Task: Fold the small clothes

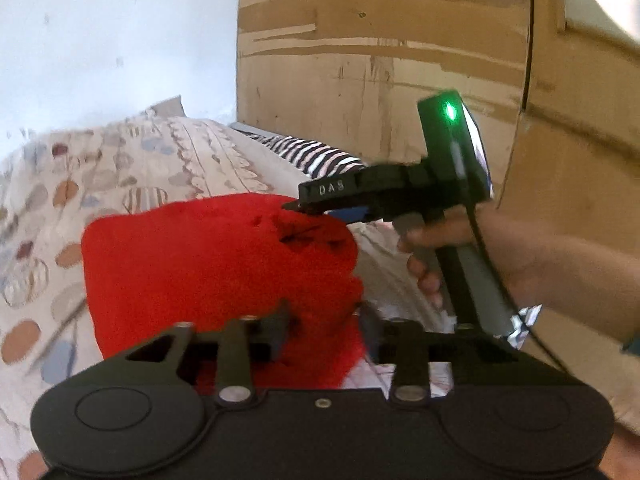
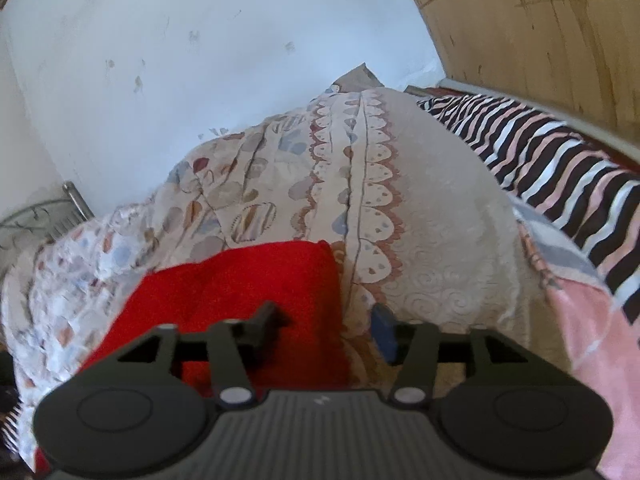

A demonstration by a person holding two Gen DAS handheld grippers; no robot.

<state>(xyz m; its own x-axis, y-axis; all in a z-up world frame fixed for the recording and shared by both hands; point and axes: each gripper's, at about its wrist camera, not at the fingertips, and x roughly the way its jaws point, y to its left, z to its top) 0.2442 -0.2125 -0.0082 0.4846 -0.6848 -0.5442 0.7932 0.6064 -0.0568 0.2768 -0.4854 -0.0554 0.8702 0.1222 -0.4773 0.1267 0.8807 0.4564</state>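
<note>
I have a small red garment lying on the bed, already gathered into a compact, roughly squared bundle, so I judge the folding well along, with perhaps one more fold or some smoothing left. My left gripper has its fingers spread at the bundle's near edge, gripping nothing. My right gripper also has its fingers spread, straddling the garment's right edge; from the left camera its tip sits at the cloth's top corner. The bed wears a patterned cream bedspread, with a striped blanket beyond. A pale wall and a wooden wardrobe close the room.
</note>
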